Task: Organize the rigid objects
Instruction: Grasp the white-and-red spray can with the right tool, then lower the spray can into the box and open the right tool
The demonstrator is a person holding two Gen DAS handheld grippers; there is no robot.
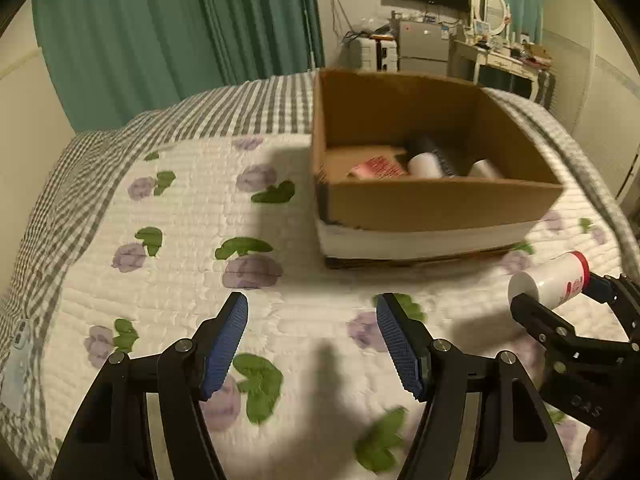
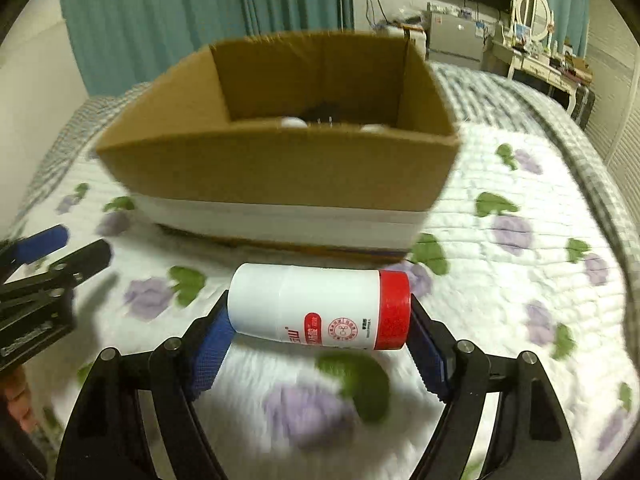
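My right gripper is shut on a white bottle with a red cap, gripped end to end and held sideways above the quilt, just in front of the cardboard box. The same bottle and right gripper show at the right edge of the left wrist view. My left gripper is open and empty over the quilt, in front of the box. Inside the box lie a red-and-white packet, a dark item with a white end and another white bottle.
The box sits on a bed with a white flowered quilt edged in grey stripes. Green curtains hang behind. A dresser with a mirror, a fridge and a wall screen stand at the far right. My left gripper shows in the right view.
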